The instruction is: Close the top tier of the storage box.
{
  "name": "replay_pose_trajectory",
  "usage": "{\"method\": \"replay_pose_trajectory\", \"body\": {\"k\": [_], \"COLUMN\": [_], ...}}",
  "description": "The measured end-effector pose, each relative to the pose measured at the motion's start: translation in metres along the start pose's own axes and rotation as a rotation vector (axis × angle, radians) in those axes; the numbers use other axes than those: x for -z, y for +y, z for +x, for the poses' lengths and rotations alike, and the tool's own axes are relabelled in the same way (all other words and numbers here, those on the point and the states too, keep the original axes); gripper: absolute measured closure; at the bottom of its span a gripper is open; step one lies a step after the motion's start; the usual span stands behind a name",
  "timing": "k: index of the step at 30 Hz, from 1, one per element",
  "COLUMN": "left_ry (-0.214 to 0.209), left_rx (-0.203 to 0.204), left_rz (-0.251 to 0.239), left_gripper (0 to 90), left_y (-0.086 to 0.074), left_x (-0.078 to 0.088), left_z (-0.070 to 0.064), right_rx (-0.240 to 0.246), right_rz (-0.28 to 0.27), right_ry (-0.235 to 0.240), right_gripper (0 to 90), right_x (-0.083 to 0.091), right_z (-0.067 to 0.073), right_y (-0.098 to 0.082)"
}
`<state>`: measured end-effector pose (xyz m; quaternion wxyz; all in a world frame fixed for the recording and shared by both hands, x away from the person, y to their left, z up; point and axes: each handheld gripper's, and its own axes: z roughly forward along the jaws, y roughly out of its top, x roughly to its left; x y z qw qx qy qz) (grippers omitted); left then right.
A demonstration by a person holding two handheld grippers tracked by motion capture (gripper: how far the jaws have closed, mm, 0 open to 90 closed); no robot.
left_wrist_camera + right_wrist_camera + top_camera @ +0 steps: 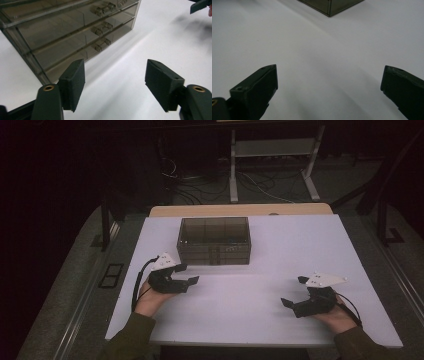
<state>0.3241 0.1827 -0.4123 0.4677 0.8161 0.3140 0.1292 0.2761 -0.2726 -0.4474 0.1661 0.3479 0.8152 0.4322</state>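
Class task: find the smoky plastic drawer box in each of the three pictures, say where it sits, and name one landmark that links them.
High view: the drawer box sits at centre, toward the table's far edge.
Left gripper view: it is at upper left, its stacked drawers facing the camera.
Right gripper view: one corner pokes in at the top edge.
Shared landmark: the white tabletop.

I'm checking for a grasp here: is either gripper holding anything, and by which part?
Nothing is held. The left gripper and the right gripper both stand open over bare table, apart from the smoky drawer box.
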Motion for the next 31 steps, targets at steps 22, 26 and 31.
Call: {"method": "replay_pose_trajectory", "body": {"k": [22, 26, 31], "left_ry": [0.051, 0.043, 0.044], "left_rx": [-0.007, -0.017, -0.014], "left_rz": [0.005, 0.017, 0.031], "left_gripper": [0.0, 0.0, 0.0], "left_y": [-0.036, -0.036, -0.037], "left_x": [0.009, 0.006, 0.004], "left_z": [-0.018, -0.020, -0.020], "right_rx": [0.001, 0.004, 0.002], "right_rz": [0.003, 0.004, 0.006], "right_ry": [-0.009, -0.008, -0.008], "right_gripper": [0.6, 0.5, 0.6], "right_x": [0.001, 0.001, 0.001], "right_z": [0.000, 0.001, 0.001], "right_y": [-0.001, -0.001, -0.001]}}
